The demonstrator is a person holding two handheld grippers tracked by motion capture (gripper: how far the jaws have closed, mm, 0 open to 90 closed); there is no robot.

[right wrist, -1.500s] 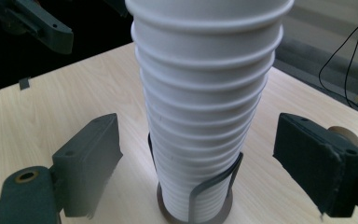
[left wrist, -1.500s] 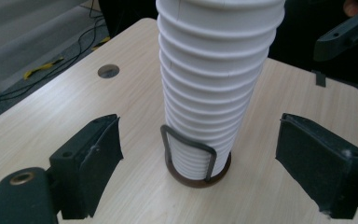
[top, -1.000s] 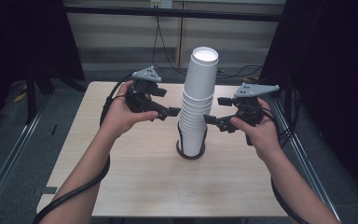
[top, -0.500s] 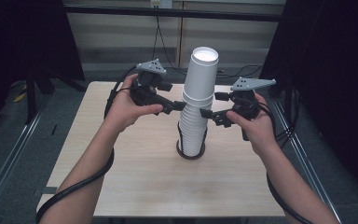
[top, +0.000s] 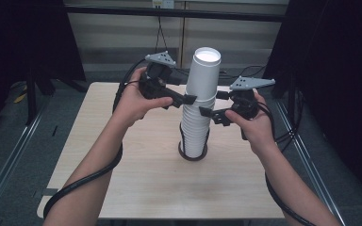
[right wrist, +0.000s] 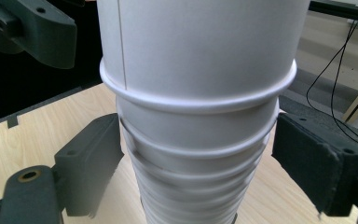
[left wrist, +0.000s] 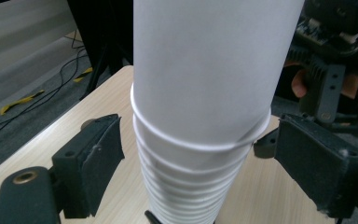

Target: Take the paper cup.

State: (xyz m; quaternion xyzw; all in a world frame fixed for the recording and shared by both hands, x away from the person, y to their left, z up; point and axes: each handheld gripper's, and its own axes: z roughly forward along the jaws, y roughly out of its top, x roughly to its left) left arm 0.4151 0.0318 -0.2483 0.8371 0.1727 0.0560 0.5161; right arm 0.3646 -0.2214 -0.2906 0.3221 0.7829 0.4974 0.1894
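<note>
I had a tall stack of white paper cups (top: 199,110) standing upside down in a black ring base (top: 193,155) near the middle of the pale wooden table (top: 136,179), a little toward its far edge. My left gripper (top: 188,99) reached the stack just under the top cup's rim; its jaws stood wide with the stack between them (pads apart from the paper on both sides). My right gripper (top: 203,112) came in lower on the opposite side, jaws likewise spread around the stack, not touching. Black cables (top: 82,181) trailed over the table's near edge.
</note>
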